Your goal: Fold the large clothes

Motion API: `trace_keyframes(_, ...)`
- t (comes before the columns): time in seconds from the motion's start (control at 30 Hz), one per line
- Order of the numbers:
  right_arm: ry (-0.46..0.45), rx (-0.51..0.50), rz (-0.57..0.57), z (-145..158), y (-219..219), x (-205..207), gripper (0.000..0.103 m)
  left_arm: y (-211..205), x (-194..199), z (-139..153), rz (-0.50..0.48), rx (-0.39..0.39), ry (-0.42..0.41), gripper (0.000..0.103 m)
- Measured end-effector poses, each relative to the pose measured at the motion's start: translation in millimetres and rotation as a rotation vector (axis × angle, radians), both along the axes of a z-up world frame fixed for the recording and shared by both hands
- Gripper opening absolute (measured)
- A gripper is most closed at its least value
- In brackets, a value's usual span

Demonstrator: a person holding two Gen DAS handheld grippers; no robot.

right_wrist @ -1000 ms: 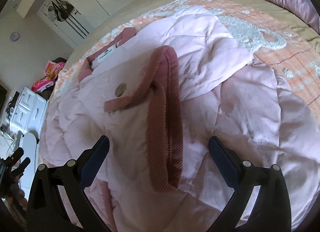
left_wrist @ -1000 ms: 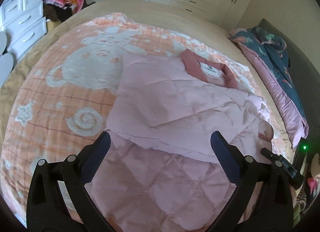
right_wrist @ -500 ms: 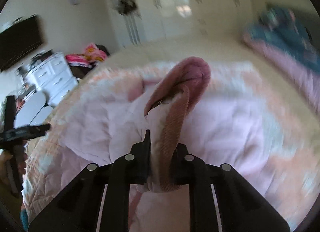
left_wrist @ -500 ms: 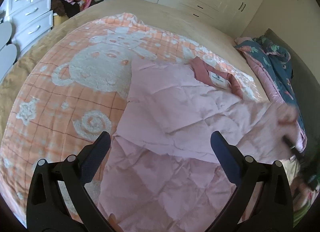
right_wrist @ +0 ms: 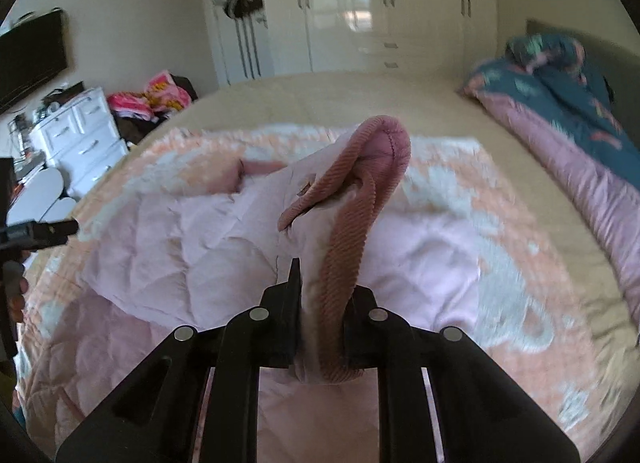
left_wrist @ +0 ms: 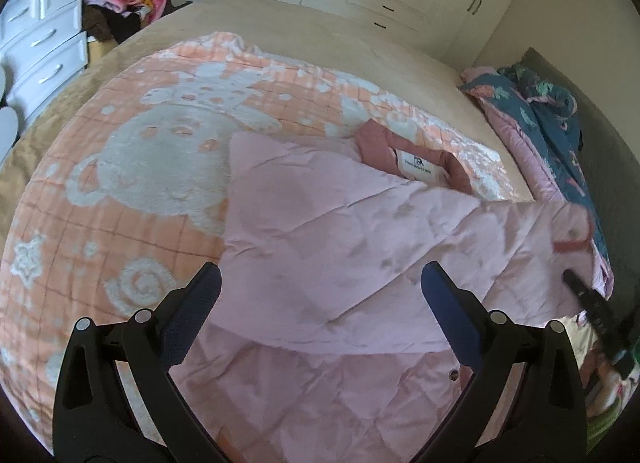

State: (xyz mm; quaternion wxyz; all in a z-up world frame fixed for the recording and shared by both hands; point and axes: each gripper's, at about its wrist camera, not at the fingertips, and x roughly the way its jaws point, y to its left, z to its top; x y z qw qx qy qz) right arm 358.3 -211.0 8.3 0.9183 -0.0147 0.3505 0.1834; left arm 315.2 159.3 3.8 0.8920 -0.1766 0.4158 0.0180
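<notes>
Jacket (left_wrist: 320, 231) lies spread on the peach blanket (left_wrist: 132, 167), its ribbed cuff (right_wrist: 360, 223) lifted above the blanket and pinched between the closed fingers of your right gripper (right_wrist: 320, 303). Your left gripper (left_wrist: 320, 295) hangs wide open above the jacket's near half, holding nothing.

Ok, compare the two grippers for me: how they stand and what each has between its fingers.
The left gripper is open, fingers wide apart; the right gripper is shut.
The left gripper holds nothing and hangs over the pink quilted jacket; the right gripper is clamped on the jacket's ribbed cuff, which loops up above it.
Both are black two-finger grippers pointing down toward the same jacket on the orange blanket.
</notes>
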Motion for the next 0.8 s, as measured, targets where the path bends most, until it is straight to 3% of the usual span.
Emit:
trace_keyframes(0.23,0.079,-0.004,-0.039,-33,1,4,0.021,-24,22,-19,-0.054,0.008,0.044,0.094)
trace_keyframes(0.43,0.124,0.012,-0.087,-40,-3,8,0.041,-42,34,-40,-0.095,0.044,0.094,0.094)
trace_keyframes(0.47,0.124,0.009,-0.095,-39,-3,8,0.051,-43,35,-42,-0.099,0.050,0.098,0.094)
trace_keyframes(0.5,0.117,-0.001,-0.107,-36,-4,8,0.063,-43,36,-45,-0.098,0.052,0.105,0.094)
trace_keyframes(0.6,0.061,-0.030,-0.130,-23,-3,4,0.076,-41,40,-53,-0.099,0.040,0.123,0.094)
trace_keyframes(0.8,-0.018,-0.060,-0.098,2,12,0,0.085,-38,45,-70,-0.103,0.069,0.157,0.094)
